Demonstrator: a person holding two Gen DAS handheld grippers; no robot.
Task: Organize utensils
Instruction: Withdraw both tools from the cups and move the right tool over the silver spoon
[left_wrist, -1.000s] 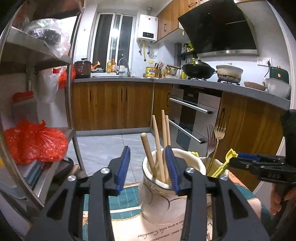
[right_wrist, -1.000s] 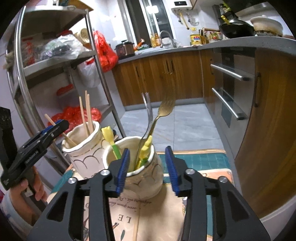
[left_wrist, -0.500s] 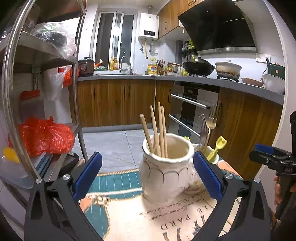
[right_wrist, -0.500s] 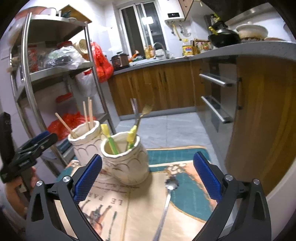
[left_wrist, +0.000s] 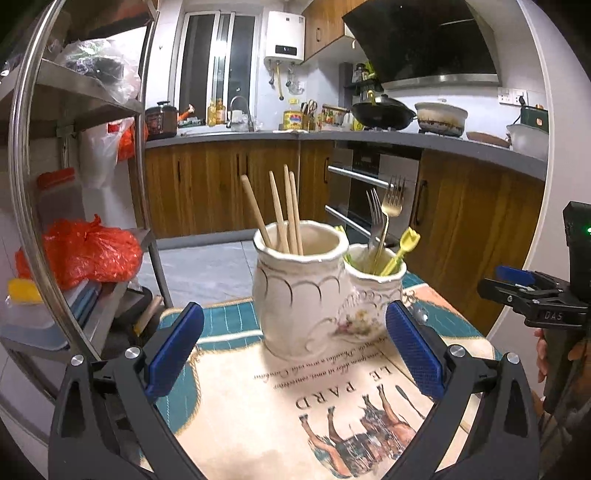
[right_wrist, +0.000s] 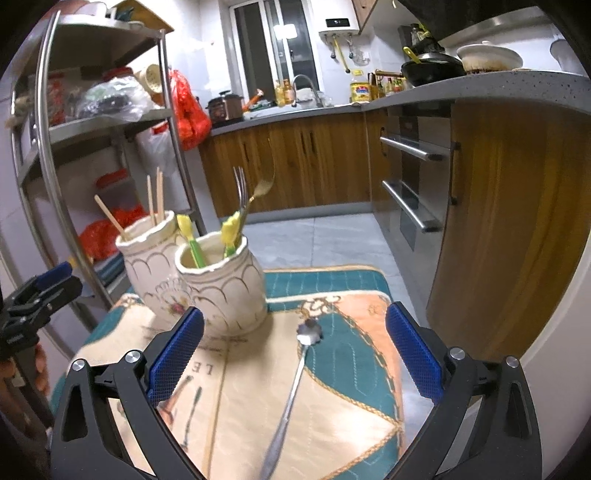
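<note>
- Now we hold our left gripper (left_wrist: 293, 349) with its blue pads spread wide and nothing between them, low over the printed mat (left_wrist: 258, 406).
- Ahead of it we see two cream ceramic jars standing on the mat, touching side by side.
- We find four wooden chopsticks (left_wrist: 284, 210) leaning upright in the larger jar (left_wrist: 299, 291).
- We see two metal forks (left_wrist: 384, 218) and yellow-handled utensils (left_wrist: 400, 251) standing in the smaller jar (left_wrist: 373, 295).
- Our right gripper (right_wrist: 293, 350) is likewise wide apart and holds nothing; it sits above the mat on the oven side of the jars.
- We spot a silver spoon (right_wrist: 295, 384) lying flat on the mat in the right wrist view, bowl pointing away from us, just beside the smaller jar and between the pads.
- A steel shelf rack (right_wrist: 110, 122) with bags stands beyond the jars.
</note>
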